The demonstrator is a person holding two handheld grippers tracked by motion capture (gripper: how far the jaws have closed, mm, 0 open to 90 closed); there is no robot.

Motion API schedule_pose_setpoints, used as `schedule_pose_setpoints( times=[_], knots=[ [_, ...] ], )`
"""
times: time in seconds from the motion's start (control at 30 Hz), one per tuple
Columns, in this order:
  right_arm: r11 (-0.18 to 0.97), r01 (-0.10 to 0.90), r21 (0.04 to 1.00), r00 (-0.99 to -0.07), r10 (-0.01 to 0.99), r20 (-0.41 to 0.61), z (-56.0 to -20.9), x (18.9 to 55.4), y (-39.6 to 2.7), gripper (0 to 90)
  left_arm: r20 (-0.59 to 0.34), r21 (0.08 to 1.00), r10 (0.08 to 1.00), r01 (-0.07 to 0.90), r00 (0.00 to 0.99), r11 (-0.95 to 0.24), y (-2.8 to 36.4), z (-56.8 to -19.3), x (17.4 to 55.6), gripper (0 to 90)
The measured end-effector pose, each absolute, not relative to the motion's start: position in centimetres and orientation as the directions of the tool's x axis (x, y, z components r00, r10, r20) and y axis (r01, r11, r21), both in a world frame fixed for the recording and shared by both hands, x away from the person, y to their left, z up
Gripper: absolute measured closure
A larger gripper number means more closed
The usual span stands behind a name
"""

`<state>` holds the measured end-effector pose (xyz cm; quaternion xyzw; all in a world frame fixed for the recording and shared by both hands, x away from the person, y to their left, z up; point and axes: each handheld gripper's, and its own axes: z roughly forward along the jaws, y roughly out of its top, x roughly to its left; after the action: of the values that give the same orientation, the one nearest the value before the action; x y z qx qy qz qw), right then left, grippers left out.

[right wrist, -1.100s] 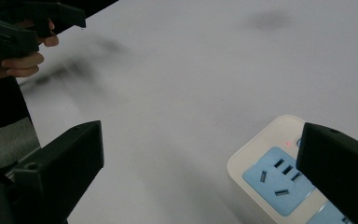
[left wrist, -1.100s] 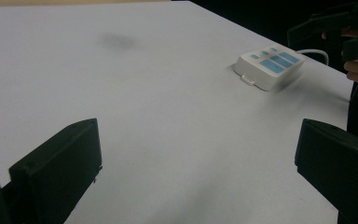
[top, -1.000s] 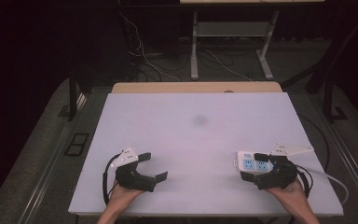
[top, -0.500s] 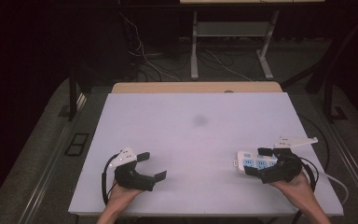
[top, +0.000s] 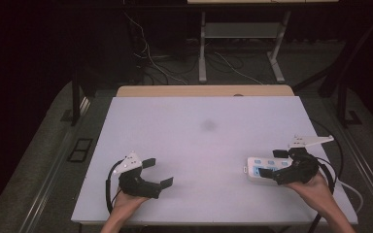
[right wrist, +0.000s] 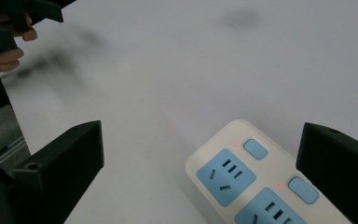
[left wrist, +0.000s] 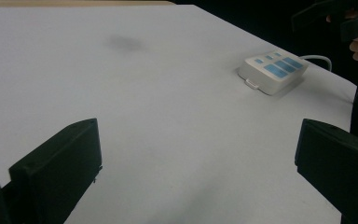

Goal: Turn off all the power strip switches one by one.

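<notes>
High view, power strip (top: 261, 170): lies flat near the white table's (top: 199, 145) right front corner, partly under the right gripper (top: 278, 163).
High view, left gripper (top: 158, 173): jaws wide, above bare tabletop, well apart from the strip.
Left gripper view: jaws spread wide; strip far off at upper right, white cable (left wrist: 314, 58) trailing behind.
Right gripper view: jaws wide apart, strip's blue sockets (right wrist: 225, 176) and buttons between them, nothing gripped.

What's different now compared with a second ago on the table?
The right gripper has drawn back toward the table's right edge, its jaws open and off the power strip. The power strip has hardly moved, if at all. The left gripper stayed put near the front edge, jaws open and empty.
</notes>
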<state>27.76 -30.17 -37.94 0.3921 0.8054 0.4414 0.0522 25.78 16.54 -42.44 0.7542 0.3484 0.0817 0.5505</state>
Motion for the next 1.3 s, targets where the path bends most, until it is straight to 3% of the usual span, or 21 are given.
schedule_pose_setpoints(
  times=[1.23, 1.27, 1.3],
  knots=[
    [0.403, 0.652, 0.643, -0.648, 0.737, 0.195, -36.7, 30.0, -34.0, 0.6, -0.255, 0.886, 0.617, 0.436, 0.745, -0.159, 16.5, -42.5, 25.8, 0.0],
    [0.413, 0.657, 0.631, -0.648, 0.737, 0.193, -36.7, 30.1, -34.2, 1.9, -0.255, 0.886, 0.617, 0.436, 0.744, -0.159, 16.4, -42.5, 25.8, 0.0],
    [0.422, 0.662, 0.619, -0.65, 0.734, 0.195, -36.7, 30.1, -34.3, 11.5, -0.255, 0.886, 0.618, 0.436, 0.744, -0.159, 16.4, -42.5, 25.8, 0.0]
  ],
)
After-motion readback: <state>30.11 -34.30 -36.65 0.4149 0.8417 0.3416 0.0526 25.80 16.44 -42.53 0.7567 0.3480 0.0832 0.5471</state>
